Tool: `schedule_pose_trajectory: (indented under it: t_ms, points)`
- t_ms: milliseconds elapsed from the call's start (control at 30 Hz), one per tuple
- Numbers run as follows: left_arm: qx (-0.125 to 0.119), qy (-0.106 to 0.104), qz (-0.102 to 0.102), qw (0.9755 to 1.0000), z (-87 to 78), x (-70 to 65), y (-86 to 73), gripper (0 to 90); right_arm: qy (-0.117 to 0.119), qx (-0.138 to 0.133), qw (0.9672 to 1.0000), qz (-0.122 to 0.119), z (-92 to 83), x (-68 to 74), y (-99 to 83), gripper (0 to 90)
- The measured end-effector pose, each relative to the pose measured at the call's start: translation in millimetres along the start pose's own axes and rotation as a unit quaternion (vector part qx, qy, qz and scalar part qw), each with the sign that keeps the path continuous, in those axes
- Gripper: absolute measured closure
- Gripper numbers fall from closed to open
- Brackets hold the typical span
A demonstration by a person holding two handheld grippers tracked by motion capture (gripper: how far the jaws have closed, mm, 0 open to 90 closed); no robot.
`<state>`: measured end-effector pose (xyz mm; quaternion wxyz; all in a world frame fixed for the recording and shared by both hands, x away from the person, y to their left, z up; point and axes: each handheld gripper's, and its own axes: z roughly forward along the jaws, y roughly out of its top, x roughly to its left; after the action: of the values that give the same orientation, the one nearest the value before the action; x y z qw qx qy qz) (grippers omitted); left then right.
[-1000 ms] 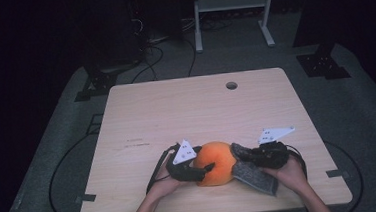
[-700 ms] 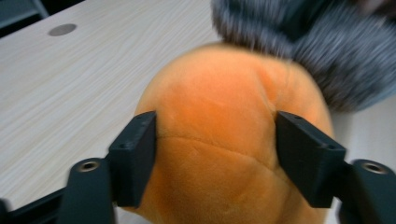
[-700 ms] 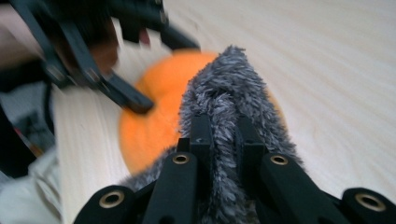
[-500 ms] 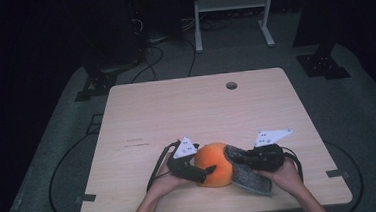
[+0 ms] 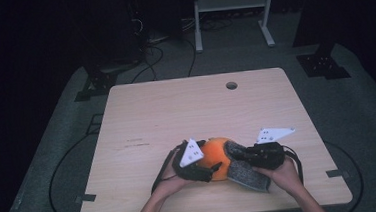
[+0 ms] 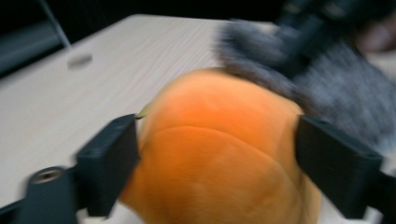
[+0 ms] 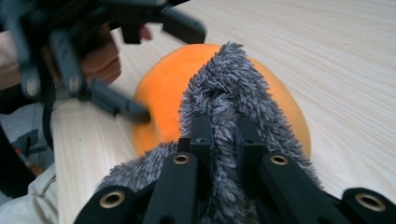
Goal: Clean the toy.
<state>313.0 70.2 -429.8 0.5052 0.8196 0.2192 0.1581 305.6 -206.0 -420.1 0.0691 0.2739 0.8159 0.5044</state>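
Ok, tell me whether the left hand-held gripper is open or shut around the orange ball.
Open. The left hand-held gripper has just been opening; its jaws straddle the orange ball, though blur hides whether the pads touch it.

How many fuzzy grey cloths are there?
1. The grey cloth is pinched in the right gripper and draped over the orange ball, near the table's front edge. None seem hidden.

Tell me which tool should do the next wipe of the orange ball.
Right. The right tool is shut on the grey cloth draped over the orange ball; the left tool has just been opening, its jaws beside the ball.
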Motion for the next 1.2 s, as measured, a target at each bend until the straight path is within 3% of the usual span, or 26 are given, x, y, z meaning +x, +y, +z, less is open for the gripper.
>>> schedule_pose_trajectory:
  t_ms: [33, 67, 133, 200, 400, 500, 533, 600, 700, 767, 800, 833, 867, 900, 967, 1000, 1033, 1067, 1100, 1133, 1200]
  points:
    - [0.013, -0.008, -0.016, 0.9998, 2.3, 3.0, -1.7, 7.1, 0.001, 0.001, 1.0000, -0.002, 0.7, 1.7, -0.1, 80.5]
    - [0.027, -0.011, -0.017, 0.9994, 4.5, 3.4, -3.8, 9.8, 0.005, 0.001, 1.0000, -0.004, 2.2, 2.8, -0.2, 80.5]
    - [0.019, -0.001, 0.008, 0.9998, 4.3, -2.1, -8.2, 24.5, 0.004, 0.005, 0.9999, -0.009, 3.3, 4.9, 0.8, 80.5]
    - [0.020, 0.011, 0.030, 0.9993, 3.1, -7.9, -7.1, 32.0, 0.001, 0.009, 0.9999, -0.012, 1.9, 4.3, 0.5, 80.5]
    - [0.019, 0.002, 0.043, 0.9989, -0.8, -9.8, -9.7, 34.6, -0.018, 0.018, 0.9995, 0.018, -9.4, -9.7, -6.7, 80.5]
    - [0.014, -0.003, 0.060, 0.9981, -2.2, -13.1, -9.0, 33.7, 0.005, -0.016, 0.9998, 0.010, -11.8, -3.8, 0.0, 80.4]
    - [0.013, -0.009, 0.060, 0.9981, -2.8, -13.0, -7.2, 31.1, 0.008, -0.007, 0.9999, 0.002, -8.7, -1.0, 1.6, 80.5]
    - [0.018, -0.014, 0.037, 0.9990, -4.9, -7.1, -2.0, 16.0, 0.003, 0.007, 0.9999, -0.015, -0.6, 3.8, -1.0, 80.5]
    - [0.026, -0.017, -0.012, 0.9994, -4.8, 3.6, -0.8, 5.2, -0.001, 0.016, 0.9995, -0.027, -0.9, 5.7, -3.4, 80.6]
    - [0.043, -0.034, -0.034, 0.9979, 1.1, 6.5, -3.2, 3.8, 0.008, 0.014, 0.9996, -0.022, -1.5, 5.6, -5.9, 80.6]
    - [0.046, -0.052, -0.041, 0.9967, 3.7, 6.3, -5.3, 7.0, 0.007, 0.017, 0.9996, -0.023, -1.6, 5.8, -6.7, 80.6]
    - [0.040, -0.053, -0.036, 0.9971, 4.2, 3.7, -6.6, 20.0, 0.005, 0.019, 0.9995, -0.024, -2.0, 5.8, -6.6, 80.6]
    - [0.035, -0.035, -0.011, 0.9987, 3.9, -1.3, -7.3, 24.3, 0.003, 0.020, 0.9995, -0.024, -2.1, 5.6, -6.5, 80.6]
    - [0.028, -0.019, 0.010, 0.9994, 3.7, -6.4, -6.8, 34.1, 0.000, 0.021, 0.9995, -0.022, -2.7, 4.9, -6.4, 80.5]
    - [0.000, 0.014, 0.041, 0.9991, 1.6, -12.4, -2.6, 40.5, -0.001, 0.006, 0.9999, -0.016, -7.2, 3.1, -3.7, 80.5]
    - [-0.017, 0.027, 0.058, 0.9978, 0.6, -14.5, -1.0, 42.0, -0.003, -0.006, 0.9999, -0.013, -10.6, 2.9, -1.1, 80.5]
    - [-0.021, 0.040, 0.077, 0.9960, 1.3, -17.1, -0.1, 42.3, -0.001, -0.021, 0.9997, -0.013, -13.3, 2.4, 1.5, 80.5]
    - [-0.015, 0.038, 0.085, 0.9955, 2.9, -18.5, 0.1, 41.2, 0.004, -0.031, 0.9994, -0.012, -14.1, 1.8, 3.6, 80.5]
    - [-0.015, 0.019, 0.079, 0.9965, 3.5, -18.0, -0.2, 37.0, 0.005, -0.028, 0.9995, -0.013, -12.2, 2.0, 4.6, 80.5]
    - [-0.012, 0.012, 0.072, 0.9973, 2.9, -16.7, 0.0, 26.4, 0.003, -0.013, 0.9997, -0.019, -6.1, 3.4, 2.8, 80.5]
    - [-0.009, 0.002, 0.016, 0.9998, 0.9, -6.7, 1.2, 13.6, 0.005, -0.002, 0.9997, -0.025, 2.2, 6.6, -2.6, 80.5]
